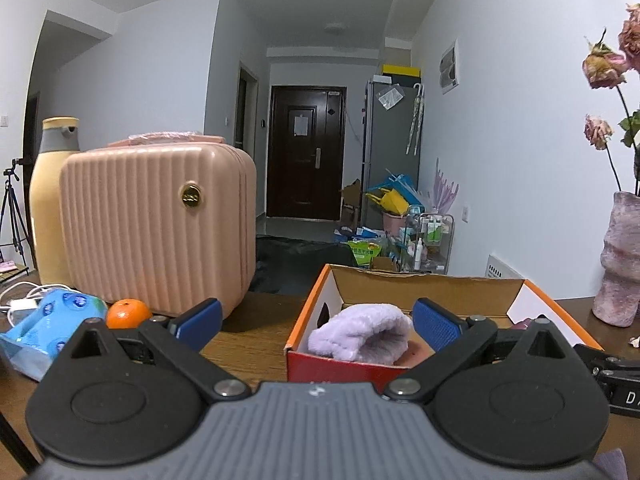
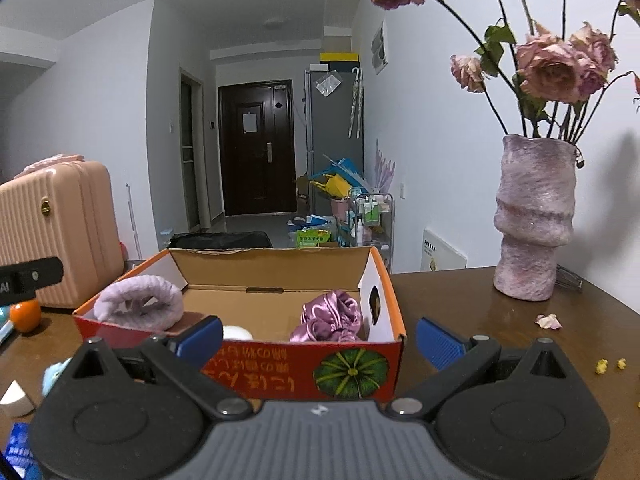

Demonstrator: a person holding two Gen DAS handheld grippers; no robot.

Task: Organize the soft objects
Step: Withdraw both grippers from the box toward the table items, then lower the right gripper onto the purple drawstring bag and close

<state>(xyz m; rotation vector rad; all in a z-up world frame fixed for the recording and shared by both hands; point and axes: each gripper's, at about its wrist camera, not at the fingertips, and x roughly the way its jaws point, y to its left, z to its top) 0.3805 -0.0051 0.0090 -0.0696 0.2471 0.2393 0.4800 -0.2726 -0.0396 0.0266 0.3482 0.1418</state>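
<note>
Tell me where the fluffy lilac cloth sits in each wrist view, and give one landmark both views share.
Left wrist view: the lilac cloth lies low in the centre, in the near left part of the cardboard box, between the open left gripper fingers.
Right wrist view: the lilac cloth is left of centre, draped at the box's left end.
Shared landmark: the pink suitcase, left of the box.

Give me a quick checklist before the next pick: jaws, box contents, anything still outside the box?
1. Left gripper jaws open, empty: ok.
2. Right gripper jaws open, empty: ok.
3. Lilac fluffy towel fully inside the box: not ok, it drapes over the left rim.
4. Purple satin scrunchie inside the box: ok.
5. Room left in the box: ok.
6. More soft items remaining outside: cannot tell.
</note>
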